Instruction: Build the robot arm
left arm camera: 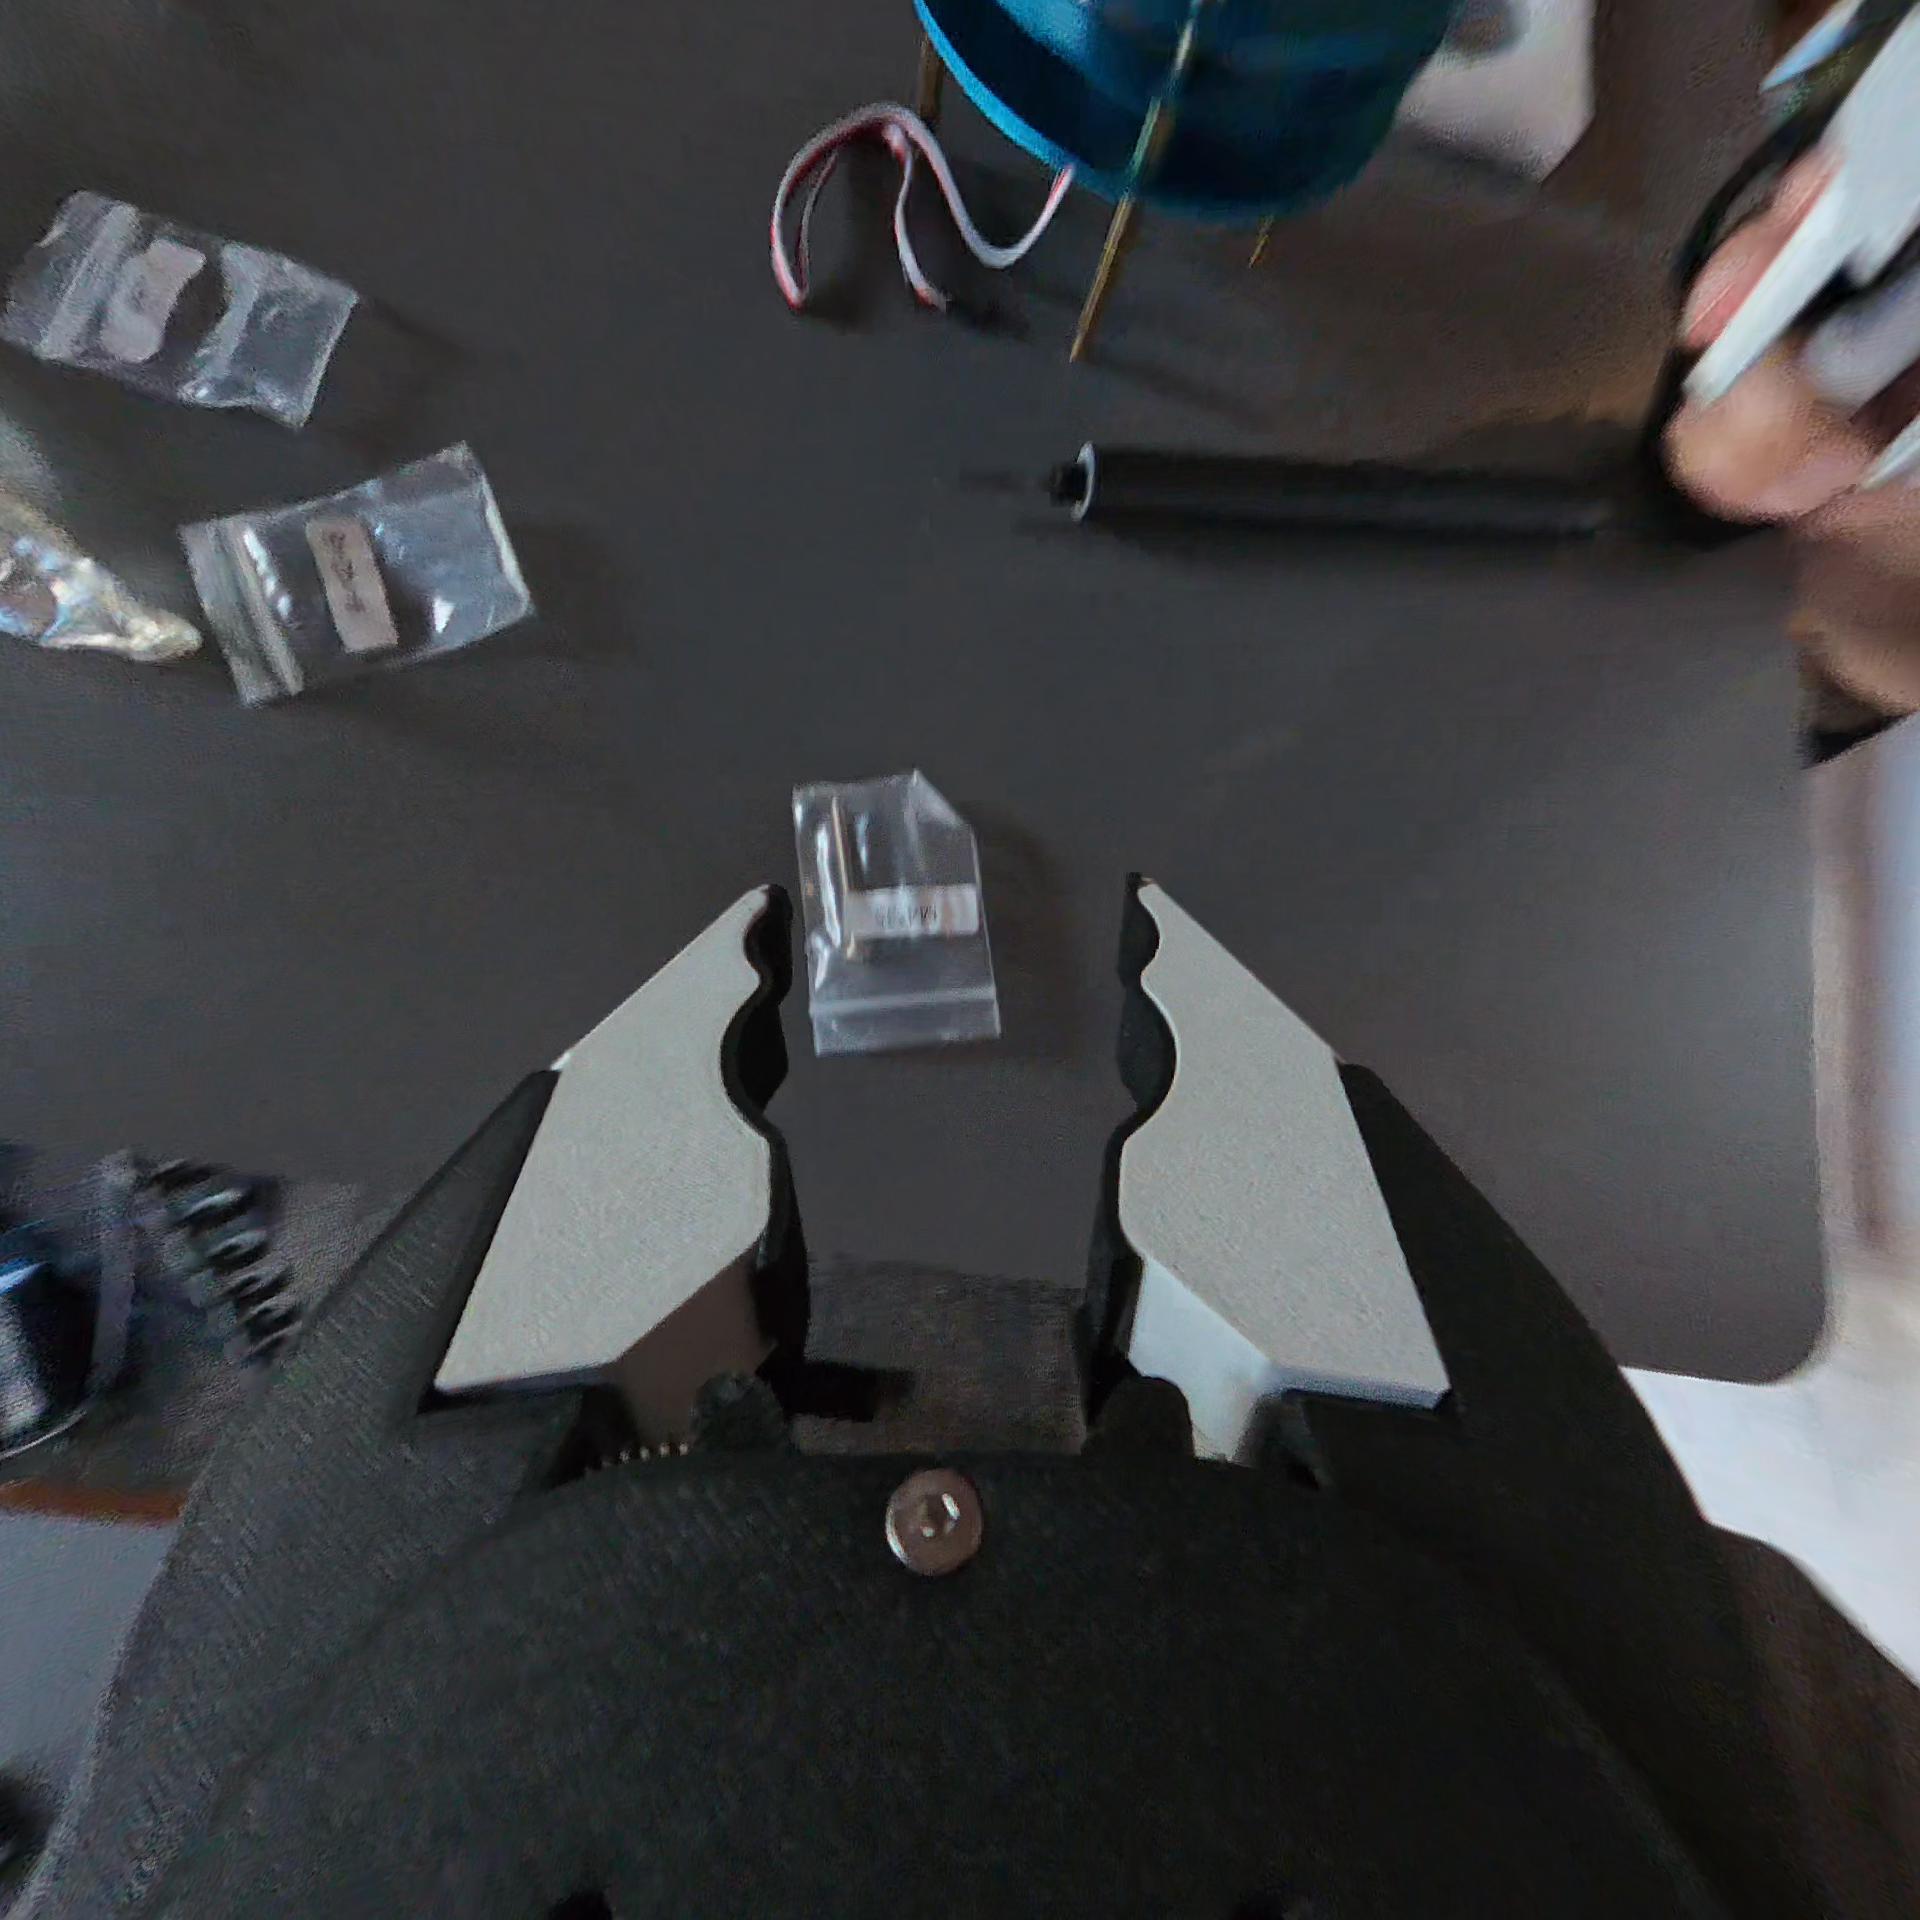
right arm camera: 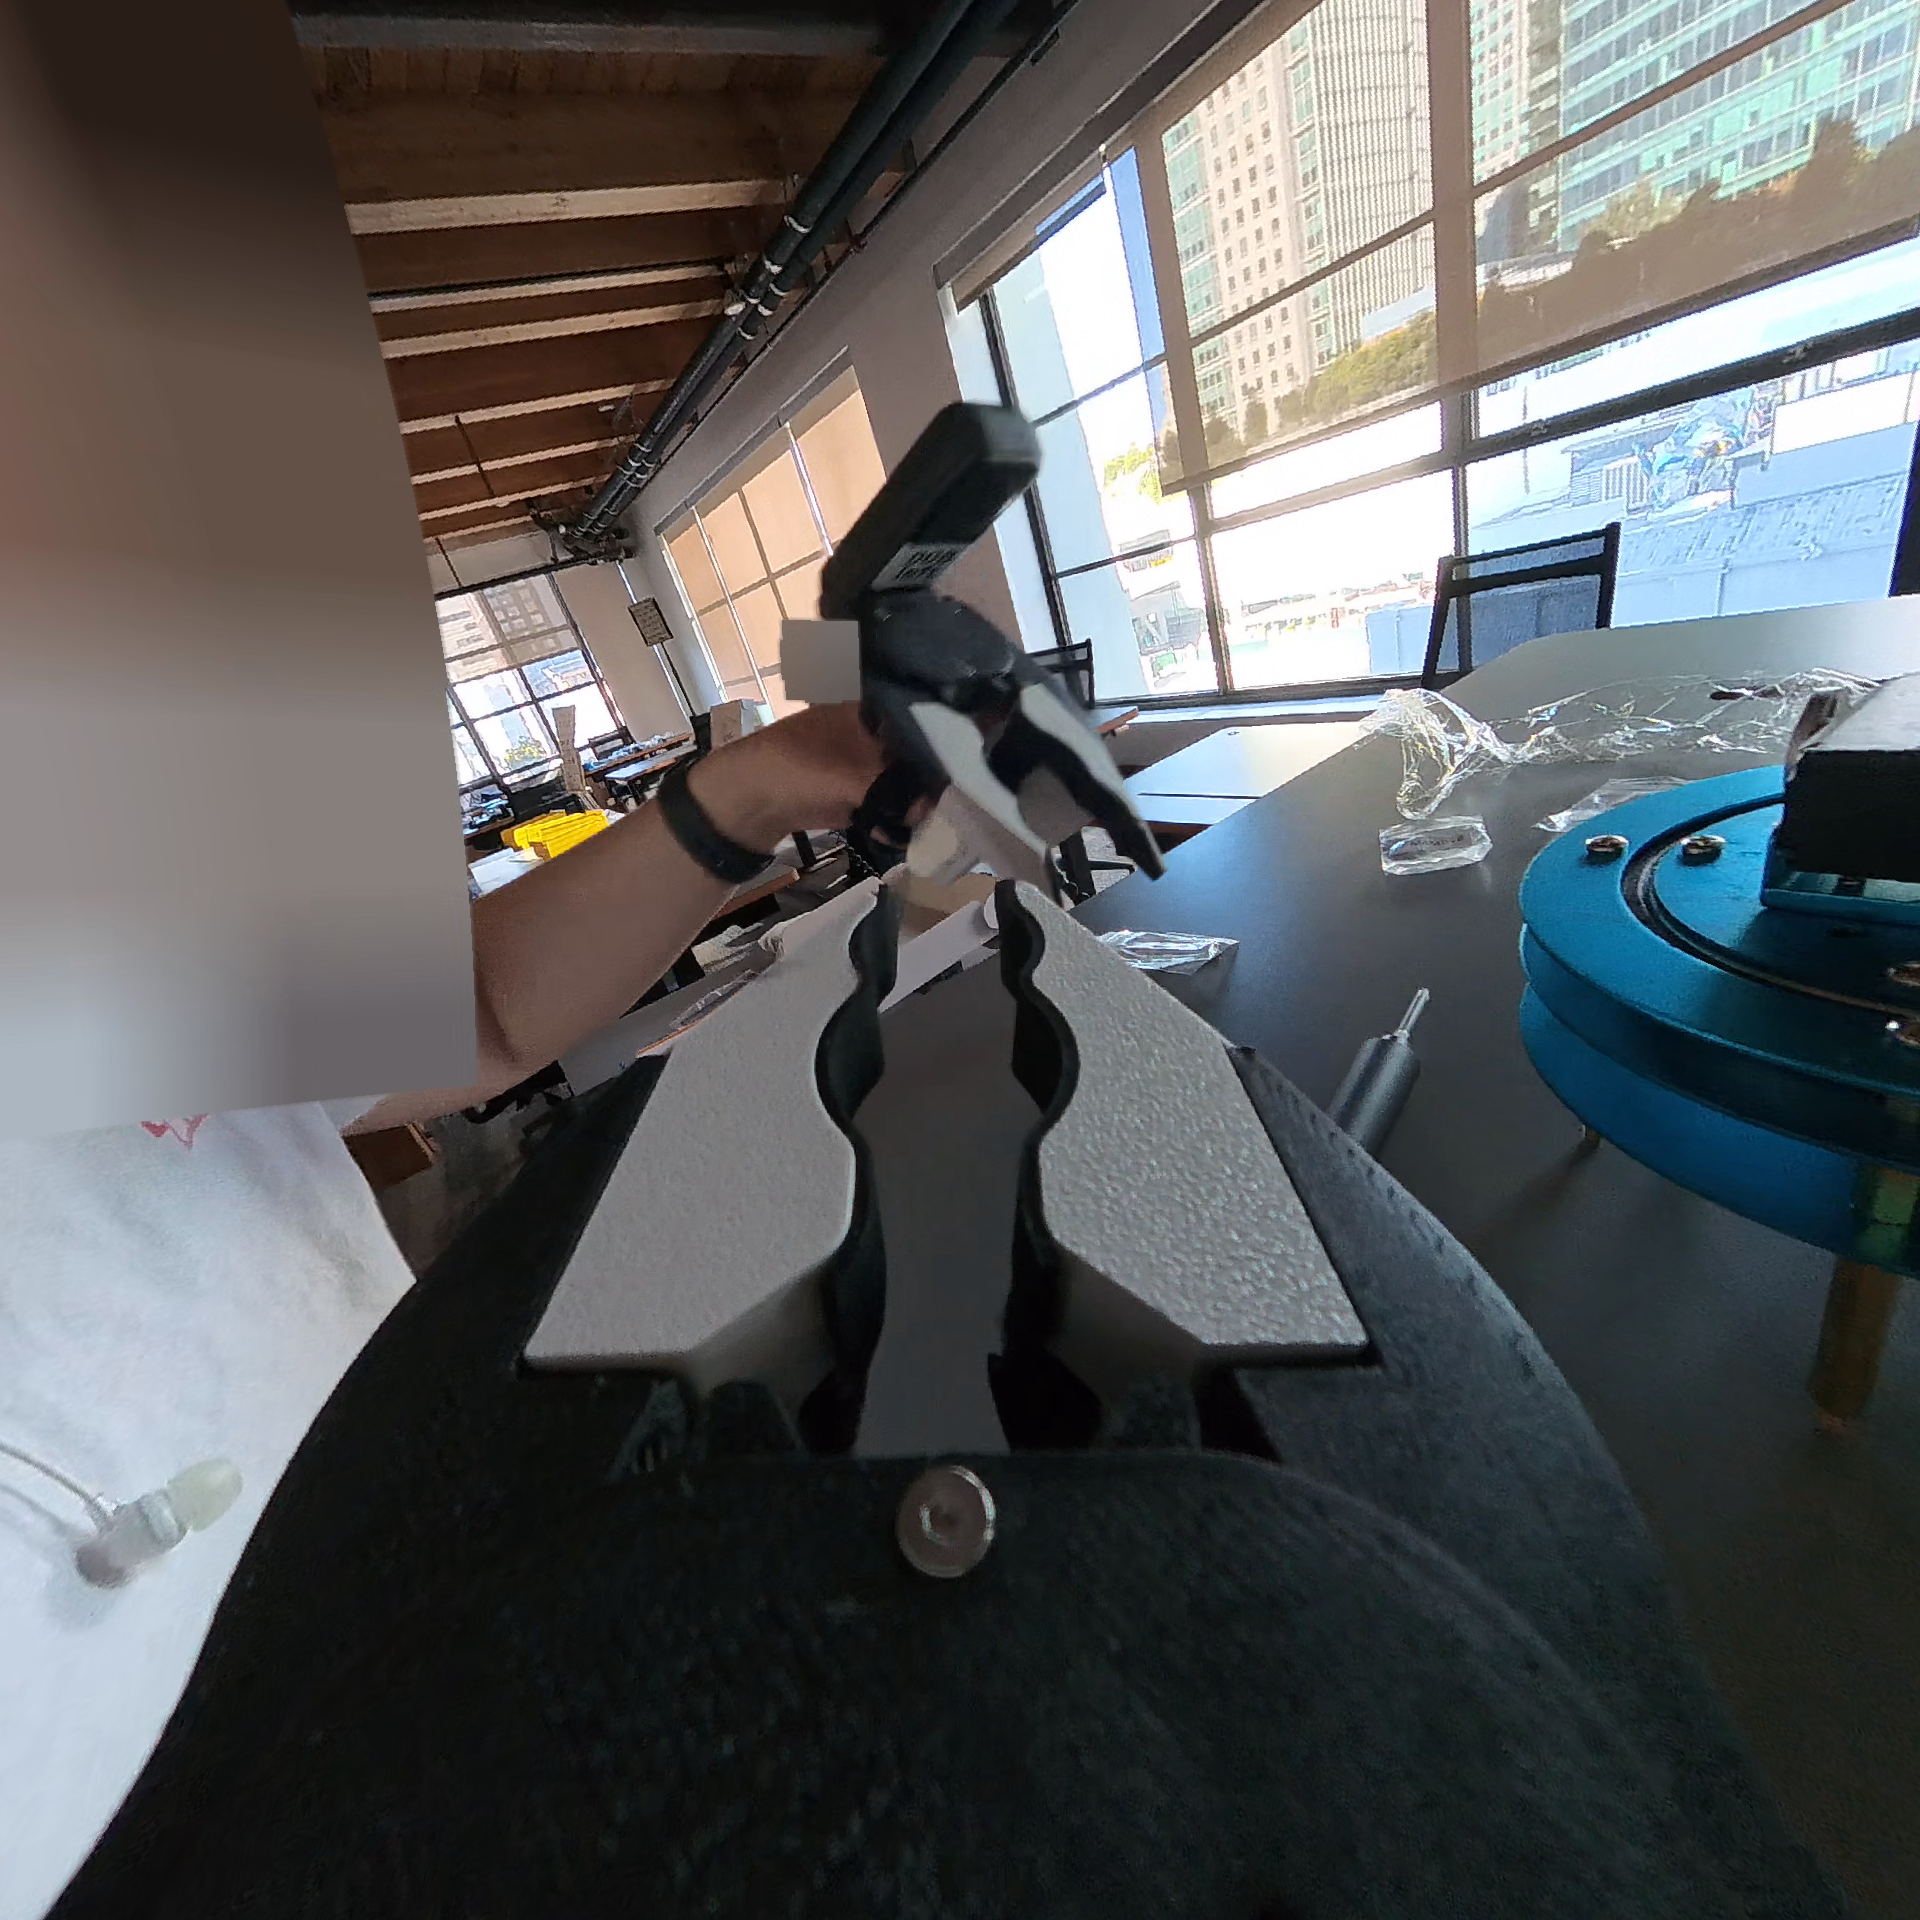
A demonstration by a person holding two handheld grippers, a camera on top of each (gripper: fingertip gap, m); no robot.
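My left gripper (left arm camera: 953, 891) is open and empty, and hovers just above a small clear zip bag (left arm camera: 894, 914) with a white label, which lies on the dark table (left arm camera: 1351, 935) between the fingertips. My right gripper (right arm camera: 948, 906) is narrowly open and empty, raised over the table's near edge and pointing towards the left gripper (right arm camera: 1096, 868), which a hand with a black wristband (right arm camera: 707, 821) holds tilted down. A blue round device on brass legs (right arm camera: 1662, 1039) stands to the right; it also shows in the left wrist view (left arm camera: 1195, 94).
Two more clear zip bags (left arm camera: 177, 301) (left arm camera: 358, 571) lie at the left. A black tube (left arm camera: 1330, 499), a red-and-white ribbon cable (left arm camera: 894, 208) and a grey screwdriver (right arm camera: 1371, 1081) lie near the device. Crumpled clear film (right arm camera: 1455, 738) lies farther back. A person's hand (left arm camera: 1766, 416) is at the right.
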